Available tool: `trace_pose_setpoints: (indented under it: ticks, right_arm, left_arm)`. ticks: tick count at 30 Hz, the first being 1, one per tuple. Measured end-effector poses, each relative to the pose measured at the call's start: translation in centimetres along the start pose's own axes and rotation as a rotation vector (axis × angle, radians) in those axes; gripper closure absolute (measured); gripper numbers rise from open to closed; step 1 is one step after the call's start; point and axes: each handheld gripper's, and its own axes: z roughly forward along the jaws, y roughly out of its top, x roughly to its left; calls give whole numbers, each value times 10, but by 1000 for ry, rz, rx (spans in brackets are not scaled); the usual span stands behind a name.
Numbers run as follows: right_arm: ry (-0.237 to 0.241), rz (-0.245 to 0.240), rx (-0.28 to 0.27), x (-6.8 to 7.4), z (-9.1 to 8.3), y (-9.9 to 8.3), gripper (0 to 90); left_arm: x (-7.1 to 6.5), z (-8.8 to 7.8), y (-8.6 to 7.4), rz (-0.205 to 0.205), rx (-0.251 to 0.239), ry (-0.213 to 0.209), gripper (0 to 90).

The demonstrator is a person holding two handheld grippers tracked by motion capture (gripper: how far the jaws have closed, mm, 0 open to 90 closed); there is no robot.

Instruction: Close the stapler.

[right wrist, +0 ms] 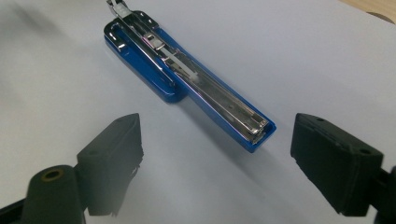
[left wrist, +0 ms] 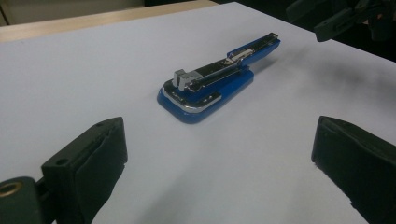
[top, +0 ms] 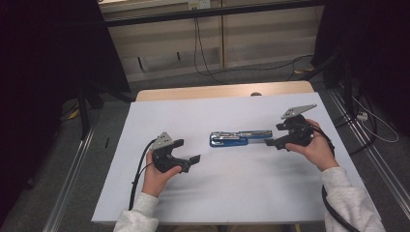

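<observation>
A blue stapler (top: 237,138) with a chrome top lies flat in the middle of the white tabletop (top: 169,116), lengthwise from left to right. My left gripper (top: 192,163) hovers open to its lower left, jaws wide apart and aimed toward the stapler's (left wrist: 210,86) broad end, well short of it. My right gripper (top: 270,141) stands open at the narrow end. In the right gripper view that end of the stapler (right wrist: 187,79) reaches just between the two jaws (right wrist: 217,144), and neither pad touches it. My left gripper (left wrist: 219,144) holds nothing, and the right gripper (left wrist: 345,18) shows beyond the stapler.
A strip of bare wood (top: 217,91) runs along the far edge of the table. Beyond it lie floor cables (top: 203,58) and a pale wall panel. Metal rails (top: 72,169) flank the table on both sides, with dark curtains behind.
</observation>
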Motion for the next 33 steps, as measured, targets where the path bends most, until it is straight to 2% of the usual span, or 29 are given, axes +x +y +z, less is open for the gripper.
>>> trace_pose_setpoints:
  ticks: [2, 5, 8, 10, 12, 15, 18, 27, 31, 33]
  right_arm:
    - [-14, 10, -3, -2, -1, -2, 229]
    - [-28, 35, -10, -4, -3, -4, 305]
    - [-48, 55, -18, -6, -6, -6, 389]
    - [-56, 63, -24, -7, -8, -8, 460]
    - [-68, 66, -28, -7, -9, -10, 496]
    - [-81, 68, -29, -8, -10, -13, 587]
    - [-100, 79, -34, -8, -11, -16, 656]
    - [-162, 90, 8, -10, -4, -24, 883]
    - [-163, 102, 20, -12, 0, -27, 900]
    - [-164, 99, 33, -13, 4, -29, 900]
  left_arm:
    - [0, 5, 2, -12, 9, 16, 42]
    - [1, 12, 5, -8, 20, 24, 96]
    - [4, 18, 5, -37, 11, 29, 186]
    - [6, 22, 8, -38, 29, 43, 195]
    - [7, 26, 11, -22, 37, 51, 282]
    - [9, 30, 13, -29, 19, 67, 391]
    - [11, 37, 16, -37, 53, 68, 470]
    - [12, 56, 21, -33, 119, 73, 839]
    - [13, 66, 19, -42, 148, 70, 883]
    - [14, 71, 18, -42, 165, 85, 899]
